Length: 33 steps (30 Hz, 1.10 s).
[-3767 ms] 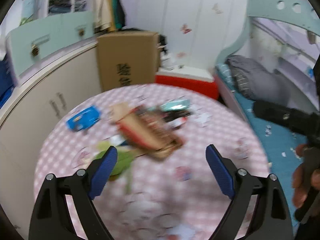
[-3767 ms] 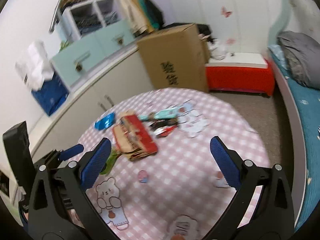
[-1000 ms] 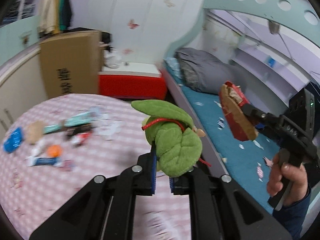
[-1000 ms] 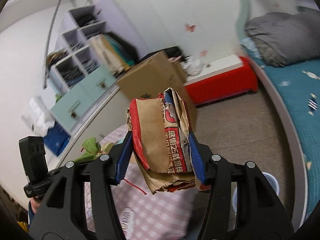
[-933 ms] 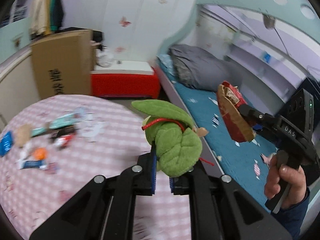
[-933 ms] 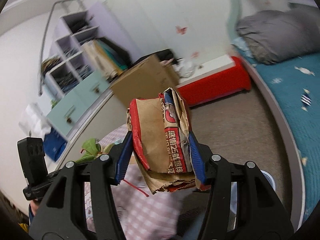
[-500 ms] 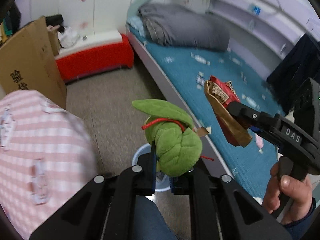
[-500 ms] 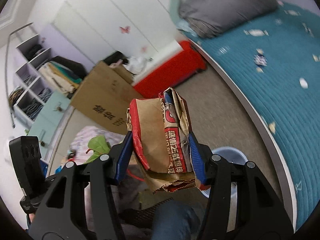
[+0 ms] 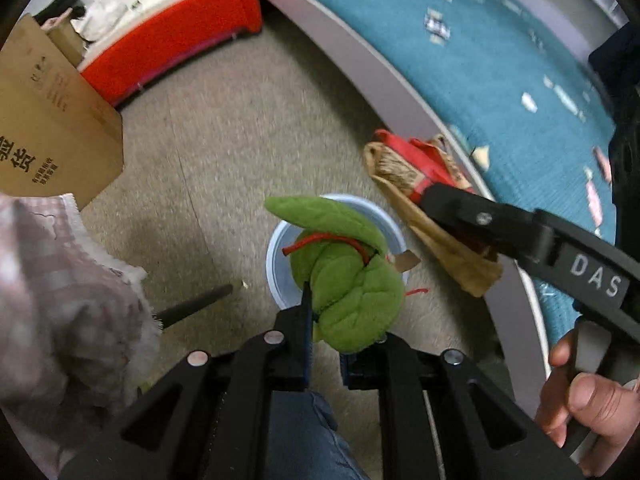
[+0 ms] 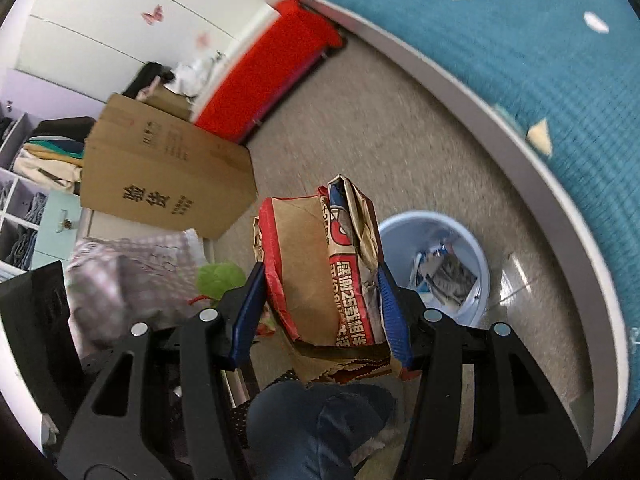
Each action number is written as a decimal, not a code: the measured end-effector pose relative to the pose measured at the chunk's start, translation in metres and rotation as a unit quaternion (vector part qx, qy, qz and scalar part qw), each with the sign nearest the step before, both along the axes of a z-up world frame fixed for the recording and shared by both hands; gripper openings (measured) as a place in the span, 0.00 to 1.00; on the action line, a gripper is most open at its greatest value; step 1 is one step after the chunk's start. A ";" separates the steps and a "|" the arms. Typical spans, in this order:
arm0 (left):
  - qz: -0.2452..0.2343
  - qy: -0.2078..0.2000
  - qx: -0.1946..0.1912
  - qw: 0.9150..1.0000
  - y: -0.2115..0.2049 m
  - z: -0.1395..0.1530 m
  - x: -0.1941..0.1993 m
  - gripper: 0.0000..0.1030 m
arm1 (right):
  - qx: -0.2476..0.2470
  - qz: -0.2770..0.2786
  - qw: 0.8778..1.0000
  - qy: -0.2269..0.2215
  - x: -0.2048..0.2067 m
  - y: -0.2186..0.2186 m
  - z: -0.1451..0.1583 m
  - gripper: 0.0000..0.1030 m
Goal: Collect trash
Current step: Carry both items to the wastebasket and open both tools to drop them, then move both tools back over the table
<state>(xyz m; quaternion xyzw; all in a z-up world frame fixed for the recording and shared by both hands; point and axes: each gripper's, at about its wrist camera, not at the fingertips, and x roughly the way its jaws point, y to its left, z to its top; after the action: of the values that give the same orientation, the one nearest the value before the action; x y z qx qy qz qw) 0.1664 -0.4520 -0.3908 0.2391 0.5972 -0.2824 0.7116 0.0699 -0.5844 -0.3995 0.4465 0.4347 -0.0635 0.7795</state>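
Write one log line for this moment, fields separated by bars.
left hand-held gripper: holds green plush | right hand-held gripper: holds paper bag | bin: below

**Both grippers clamped and angled downward**

The left gripper (image 9: 326, 332) points steeply down toward the floor, its jaws drawn nearly together on a green plush leaf (image 9: 348, 276) that bulges up between them. The right gripper (image 10: 322, 312) also tilts down, its jaws set wider apart and pressed against both sides of a crumpled paper bag (image 10: 320, 264) standing upright between them. In the left wrist view the right gripper reaches in from the right side, with the person's right hand (image 9: 588, 396) wrapped around its handle, thumb foremost. A denim-clad knee (image 10: 316, 428) sits below both grippers.
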 end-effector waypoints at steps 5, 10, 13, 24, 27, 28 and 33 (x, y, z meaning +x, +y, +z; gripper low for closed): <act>-0.022 0.009 0.041 0.999 -0.010 -0.019 0.003 0.55 | 0.025 -0.006 0.999 0.030 0.014 -0.001 -0.032 0.62; -0.017 -0.025 0.073 0.997 -0.010 -0.016 0.008 0.78 | 0.049 -0.028 0.997 0.050 0.011 -0.006 -0.048 0.91; -0.003 -0.026 0.069 0.997 -0.005 -0.010 0.011 0.78 | 0.040 -0.041 0.997 0.055 0.007 -0.009 -0.041 0.94; 0.017 -0.081 -0.031 0.996 0.021 0.082 -0.008 0.79 | -0.043 -0.081 0.996 0.007 -0.026 -0.012 0.057 0.94; 0.017 -0.106 -0.066 0.992 0.037 0.118 -0.016 0.79 | -0.074 -0.083 0.993 -0.026 -0.032 -0.003 0.103 0.94; 0.017 -0.112 -0.075 0.991 0.041 0.127 -0.018 0.79 | -0.082 -0.082 0.993 -0.034 -0.033 0.001 0.115 0.94; 0.028 -0.150 -0.131 0.980 0.078 0.183 -0.029 0.79 | -0.131 -0.058 0.986 -0.091 -0.032 0.036 0.190 0.94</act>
<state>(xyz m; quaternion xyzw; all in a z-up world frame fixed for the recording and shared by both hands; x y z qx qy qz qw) 0.1375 -0.3738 -0.2078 0.1673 0.4479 -0.2991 0.8258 0.0377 -0.5488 -0.2095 0.3690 0.3234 -0.1237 0.8625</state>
